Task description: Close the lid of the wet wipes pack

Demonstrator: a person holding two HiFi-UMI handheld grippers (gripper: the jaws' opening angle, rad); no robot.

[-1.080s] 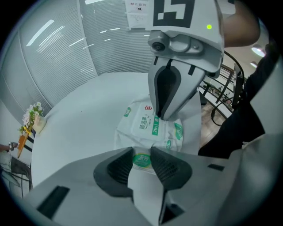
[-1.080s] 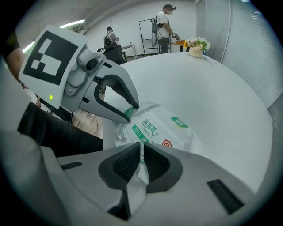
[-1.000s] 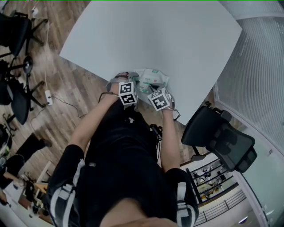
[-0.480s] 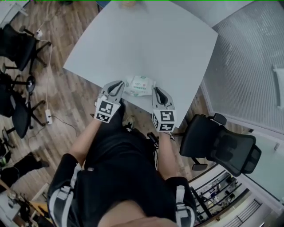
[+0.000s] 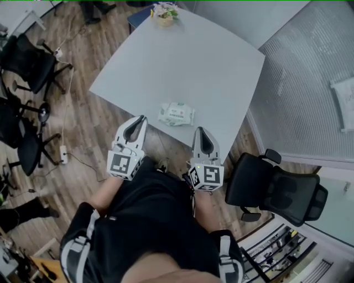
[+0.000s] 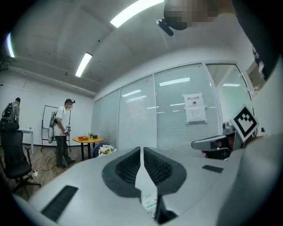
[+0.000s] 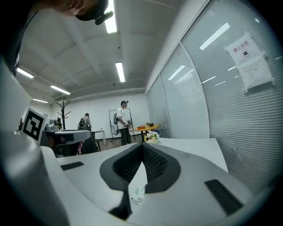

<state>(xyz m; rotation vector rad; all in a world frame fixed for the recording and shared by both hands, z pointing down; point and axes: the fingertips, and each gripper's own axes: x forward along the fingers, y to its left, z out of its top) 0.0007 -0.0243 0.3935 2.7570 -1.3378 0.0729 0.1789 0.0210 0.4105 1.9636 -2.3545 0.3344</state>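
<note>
Wipes pack (image 5: 176, 114) looks closed, job likely done.
Sits by tabletop's (image 5: 182, 61) near edge; my left claw (image 5: 142, 118), right claw (image 5: 199, 130) pinched together, empty.

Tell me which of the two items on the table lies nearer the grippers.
The wet wipes pack, lying by the table's near edge; the flowers stand at the far corner.

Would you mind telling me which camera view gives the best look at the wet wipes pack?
The head view: the wet wipes pack lies whole and unobstructed on the table, seen from above. The left gripper view and right gripper view each show only a small sliver of it, low behind the shut jaws.
</note>
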